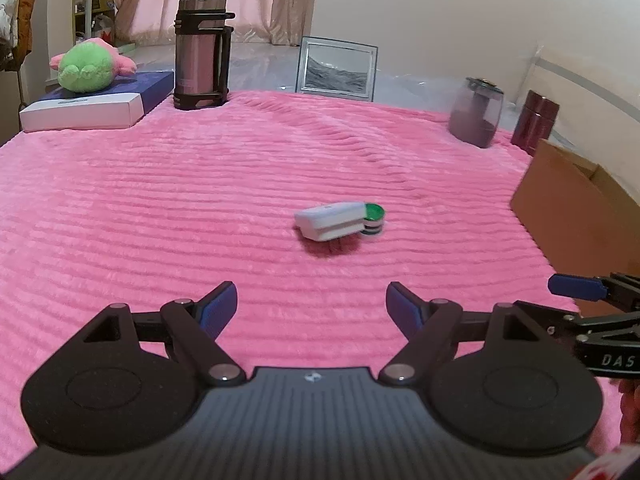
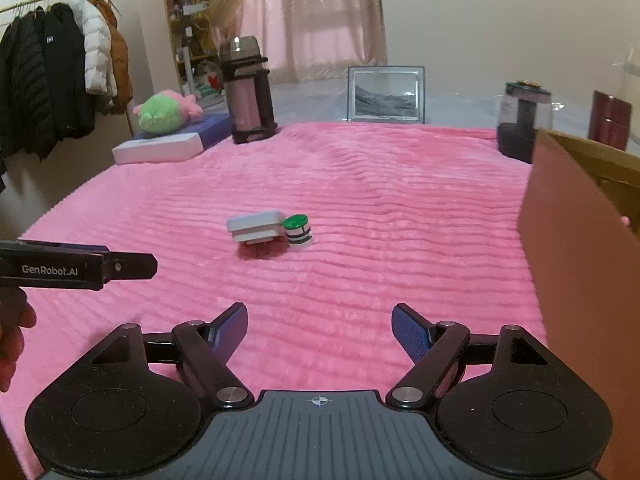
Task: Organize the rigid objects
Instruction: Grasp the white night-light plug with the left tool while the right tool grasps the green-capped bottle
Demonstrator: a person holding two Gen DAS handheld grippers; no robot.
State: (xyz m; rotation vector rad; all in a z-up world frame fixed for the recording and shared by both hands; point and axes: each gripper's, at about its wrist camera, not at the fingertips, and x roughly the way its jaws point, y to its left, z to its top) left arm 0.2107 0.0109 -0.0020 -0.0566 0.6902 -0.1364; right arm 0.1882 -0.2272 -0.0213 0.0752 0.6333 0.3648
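A white boxy device point(image 1: 330, 221) lies on the pink blanket point(image 1: 200, 200) in the middle, with a small green-topped striped cylinder point(image 1: 374, 220) touching its right side. Both show in the right wrist view too, the device point(image 2: 256, 227) and the cylinder point(image 2: 298, 231). My left gripper point(image 1: 311, 308) is open and empty, hovering short of them. My right gripper point(image 2: 319, 330) is open and empty, also short of them. The right gripper also shows at the right edge of the left wrist view point(image 1: 580, 286), and the left gripper shows at the left edge of the right wrist view point(image 2: 120, 267).
A cardboard box point(image 2: 580, 260) stands open at the right edge. At the back stand a steel thermos point(image 1: 202, 48), a picture frame point(image 1: 336, 69), a dark jar point(image 1: 476, 112), a maroon canister point(image 1: 536, 120), and a plush toy point(image 1: 90, 65) on a flat box point(image 1: 86, 110).
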